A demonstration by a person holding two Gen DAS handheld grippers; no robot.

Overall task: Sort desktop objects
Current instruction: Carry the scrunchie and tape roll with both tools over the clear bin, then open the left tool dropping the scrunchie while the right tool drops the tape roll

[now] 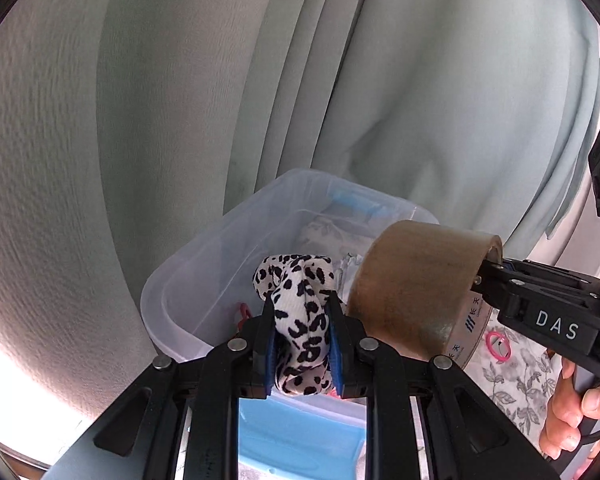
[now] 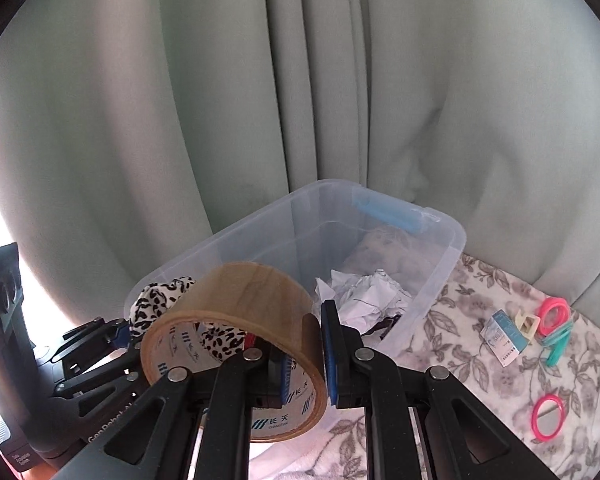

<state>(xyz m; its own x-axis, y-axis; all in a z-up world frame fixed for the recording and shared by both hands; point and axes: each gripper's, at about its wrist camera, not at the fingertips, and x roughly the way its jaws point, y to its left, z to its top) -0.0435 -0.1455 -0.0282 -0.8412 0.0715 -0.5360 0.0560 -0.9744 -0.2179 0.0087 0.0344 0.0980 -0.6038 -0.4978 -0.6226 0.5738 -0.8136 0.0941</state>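
My left gripper (image 1: 300, 332) is shut on a black-and-white leopard-print cloth band (image 1: 300, 320) and holds it over the near rim of a clear plastic bin (image 1: 172, 280). My right gripper (image 2: 306, 354) is shut on the wall of a brown packing-tape roll (image 2: 244, 292), one finger inside the ring and one outside, held above the bin (image 2: 444, 240) at its near left corner. The tape roll (image 1: 416, 280) also shows in the left wrist view, just right of the cloth. The cloth (image 2: 156, 300) shows behind the roll in the right wrist view.
The bin holds crumpled white paper (image 2: 364, 296) and a blue latch (image 2: 388, 212). On the flowered tablecloth (image 2: 452, 344) to the right lie pink rings (image 2: 548, 416), a pink and teal clip set (image 2: 556, 324) and a small packet (image 2: 504, 336). Pale green curtains (image 2: 300, 80) hang behind.
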